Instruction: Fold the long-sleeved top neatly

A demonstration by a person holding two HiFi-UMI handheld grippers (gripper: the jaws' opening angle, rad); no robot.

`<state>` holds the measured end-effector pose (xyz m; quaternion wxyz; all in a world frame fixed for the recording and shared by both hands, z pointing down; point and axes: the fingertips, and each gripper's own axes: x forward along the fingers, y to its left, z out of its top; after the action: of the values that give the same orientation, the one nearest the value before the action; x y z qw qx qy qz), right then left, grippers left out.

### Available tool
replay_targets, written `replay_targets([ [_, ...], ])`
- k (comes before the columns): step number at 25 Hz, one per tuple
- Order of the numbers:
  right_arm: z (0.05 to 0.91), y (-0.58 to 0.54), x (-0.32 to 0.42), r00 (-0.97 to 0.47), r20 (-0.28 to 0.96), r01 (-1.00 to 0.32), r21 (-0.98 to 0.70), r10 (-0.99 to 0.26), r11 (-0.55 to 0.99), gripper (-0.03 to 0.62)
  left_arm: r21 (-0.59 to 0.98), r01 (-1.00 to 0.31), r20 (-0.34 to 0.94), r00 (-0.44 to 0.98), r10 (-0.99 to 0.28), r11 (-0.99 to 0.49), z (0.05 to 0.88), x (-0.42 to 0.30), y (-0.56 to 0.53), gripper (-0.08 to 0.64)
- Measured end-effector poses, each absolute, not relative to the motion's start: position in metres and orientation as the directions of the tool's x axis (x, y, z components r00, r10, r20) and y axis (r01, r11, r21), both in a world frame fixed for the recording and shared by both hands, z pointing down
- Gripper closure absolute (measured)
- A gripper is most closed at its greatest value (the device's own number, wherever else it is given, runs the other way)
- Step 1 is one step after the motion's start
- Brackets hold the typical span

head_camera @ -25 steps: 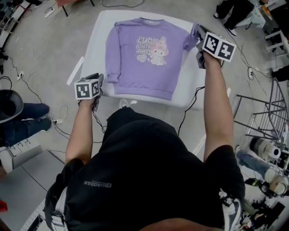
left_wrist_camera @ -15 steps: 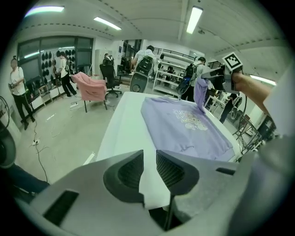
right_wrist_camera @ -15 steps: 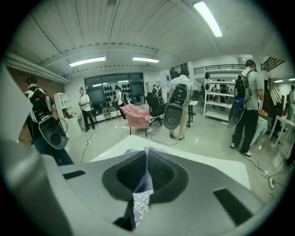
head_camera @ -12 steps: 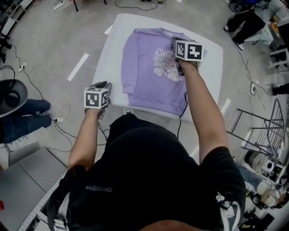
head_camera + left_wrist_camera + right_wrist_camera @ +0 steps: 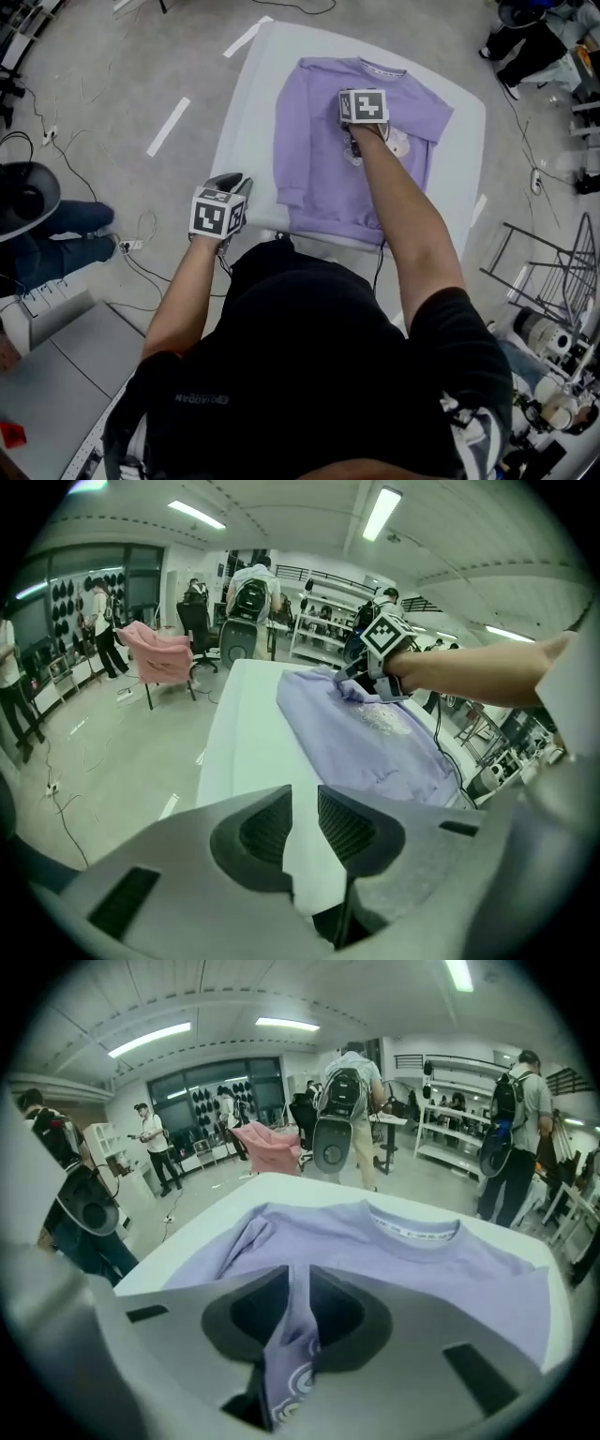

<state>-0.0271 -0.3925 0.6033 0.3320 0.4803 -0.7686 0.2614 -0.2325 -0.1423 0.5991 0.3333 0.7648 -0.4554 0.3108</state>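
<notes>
A purple long-sleeved top (image 5: 319,178) with a cartoon print lies flat on the white table (image 5: 246,122), neck away from me. My right gripper (image 5: 354,150) is low over the chest print, and the top's right sleeve (image 5: 289,1363) is drawn across the body. Its jaws have just been opening: a strip of that sleeve still hangs between them, no longer pinched. In the right gripper view the collar (image 5: 412,1230) lies ahead. My left gripper (image 5: 232,180) hovers open at the table's near left edge, beside the hem, with only bare table (image 5: 244,733) seen between its fingers.
Pink chair (image 5: 159,653) and several standing people beyond the table's far end. A seated person's legs (image 5: 47,248) and floor cables are to the left. A metal rack (image 5: 544,272) stands to the right. White tape strips (image 5: 169,127) mark the floor.
My right gripper has carried the sleeve from the table's far right corner leftward and down onto the chest. The left gripper has edged slightly closer to the table's edge.
</notes>
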Motion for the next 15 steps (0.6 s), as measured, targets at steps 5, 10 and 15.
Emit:
replay_targets([
  [5, 0.608, -0.384, -0.052, -0.408, 0.754, -0.877, -0.167, -0.515, 0.450, 0.436, 0.242, -0.877, 0.773, 0.433, -0.463, -0.415, 0.596, -0.227, -0.146, 0.476],
  [10, 0.574, -0.385, -0.034, -0.442, 0.686, -0.879, -0.203, -0.578, 0.431, 0.479, 0.224, -0.850, 0.762, 0.458, -0.458, -0.477, 0.593, -0.212, -0.154, 0.476],
  [15, 0.544, -0.350, -0.003, -0.476, 0.629, -0.873, -0.250, -0.615, 0.419, 0.588, 0.213, -0.814, 0.757, 0.487, -0.435, -0.541, 0.588, -0.186, -0.148, 0.476],
])
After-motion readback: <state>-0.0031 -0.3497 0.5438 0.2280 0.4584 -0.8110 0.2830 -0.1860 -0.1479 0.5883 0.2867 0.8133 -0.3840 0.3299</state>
